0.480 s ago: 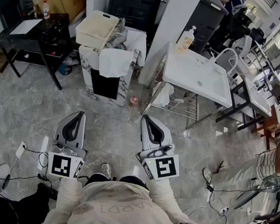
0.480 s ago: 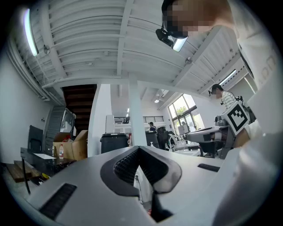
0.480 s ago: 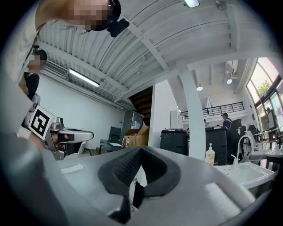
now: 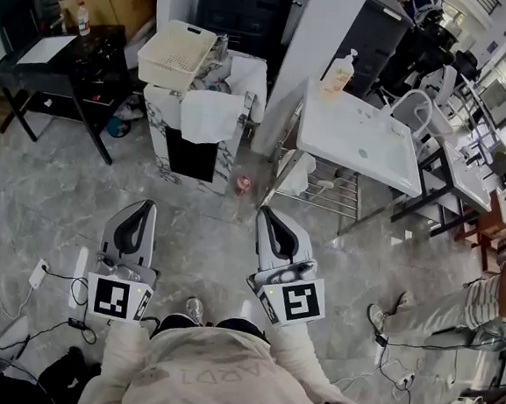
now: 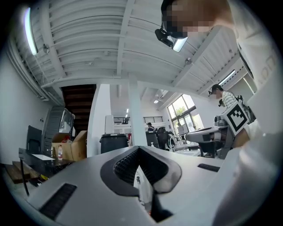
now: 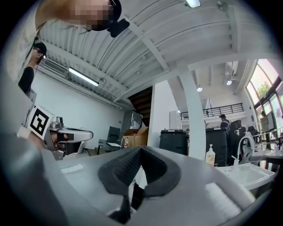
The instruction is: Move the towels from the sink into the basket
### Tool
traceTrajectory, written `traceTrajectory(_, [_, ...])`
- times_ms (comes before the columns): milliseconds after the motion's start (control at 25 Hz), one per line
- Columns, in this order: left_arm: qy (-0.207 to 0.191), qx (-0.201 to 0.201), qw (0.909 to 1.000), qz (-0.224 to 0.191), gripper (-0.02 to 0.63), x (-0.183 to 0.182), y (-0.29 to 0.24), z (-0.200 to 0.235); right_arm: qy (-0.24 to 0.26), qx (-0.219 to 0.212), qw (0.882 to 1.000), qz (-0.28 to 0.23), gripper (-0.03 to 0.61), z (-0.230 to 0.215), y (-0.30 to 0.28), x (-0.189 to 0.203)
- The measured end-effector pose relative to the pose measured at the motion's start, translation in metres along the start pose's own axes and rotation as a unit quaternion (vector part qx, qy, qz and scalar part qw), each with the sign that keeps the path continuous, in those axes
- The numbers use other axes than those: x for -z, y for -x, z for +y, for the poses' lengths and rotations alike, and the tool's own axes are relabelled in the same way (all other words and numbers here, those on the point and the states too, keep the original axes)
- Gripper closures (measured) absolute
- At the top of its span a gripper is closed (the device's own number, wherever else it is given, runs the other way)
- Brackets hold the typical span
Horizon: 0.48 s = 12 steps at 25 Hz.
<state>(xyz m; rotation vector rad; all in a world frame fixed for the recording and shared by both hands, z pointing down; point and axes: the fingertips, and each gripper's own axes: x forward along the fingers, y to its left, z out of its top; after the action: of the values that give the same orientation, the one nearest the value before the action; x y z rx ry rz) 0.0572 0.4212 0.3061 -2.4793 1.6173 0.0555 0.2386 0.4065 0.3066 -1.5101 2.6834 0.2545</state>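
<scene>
I find a white towel (image 4: pixel 210 114) only in the head view, draped down the front of the cabinet (image 4: pixel 155 113). The cabinet carries the cream basket (image 4: pixel 173 53) on top. A white cloth (image 4: pixel 295 170) hangs off the rack under the sink (image 4: pixel 352 131). The right gripper view catches just the sink's rim and the soap bottle (image 6: pixel 210 156). My left gripper (image 4: pixel 142 206) and right gripper (image 4: pixel 267 214) have their jaws pressed together with nothing in them. Open floor (image 4: pixel 208 210) lies between them and the cabinet.
</scene>
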Motion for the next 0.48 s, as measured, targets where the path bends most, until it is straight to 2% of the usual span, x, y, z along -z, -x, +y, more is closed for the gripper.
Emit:
traceTrajectory(160, [0.000,0.004,1.0000,-0.002,0.612,0.004,-0.009,0.014,0.002,0.004,1.000,0.003,0.568,0.001,-0.016,0.005])
traceTrajectory(320, [-0.001,0.010,0.9999,-0.007,0.612,0.010,-0.019,0.030,-0.017,0.021,1.000,-0.009,0.568,-0.003,-0.033,0.011])
traceTrajectory(480, [-0.011,0.023,0.9996,-0.008,0.612,0.013,-0.028,0.046,-0.025,0.017,1.000,-0.008,0.568,0.003,-0.051,0.013])
